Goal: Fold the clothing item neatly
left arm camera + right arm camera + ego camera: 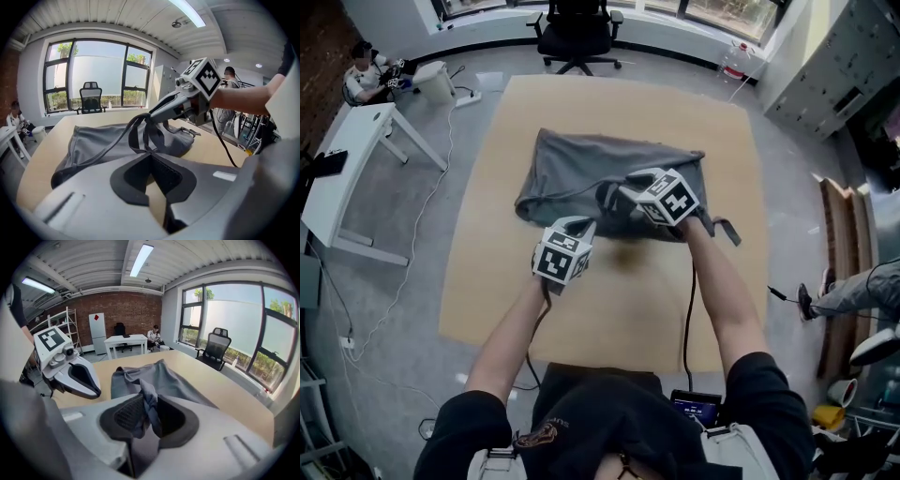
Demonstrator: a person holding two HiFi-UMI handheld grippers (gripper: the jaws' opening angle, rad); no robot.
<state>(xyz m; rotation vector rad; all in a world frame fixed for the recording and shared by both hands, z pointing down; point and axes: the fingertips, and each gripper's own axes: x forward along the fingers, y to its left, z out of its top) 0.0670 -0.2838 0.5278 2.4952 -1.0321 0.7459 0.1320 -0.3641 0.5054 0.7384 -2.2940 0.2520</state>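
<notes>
A grey garment [581,164] with thin straps lies bunched on the far half of the wooden table [609,309]. My right gripper [609,195] is shut on a fold of its near edge and holds that fold and looped straps above the table. The pinched cloth shows between the right gripper's pads [147,411]. In the left gripper view the right gripper [147,117] hangs over the garment [103,138] with straps dangling from its tip. My left gripper [581,225] sits just short of the near hem, shut, with nothing seen between its fingers. In the right gripper view the left gripper [96,391] is to the left of the cloth [173,380].
A black office chair [577,33] stands beyond the table's far edge. A white desk [347,169] and a seated person [366,80] are at the left. Someone's legs [853,295] show at the right, beside wooden boards. Cables run across the floor on the left.
</notes>
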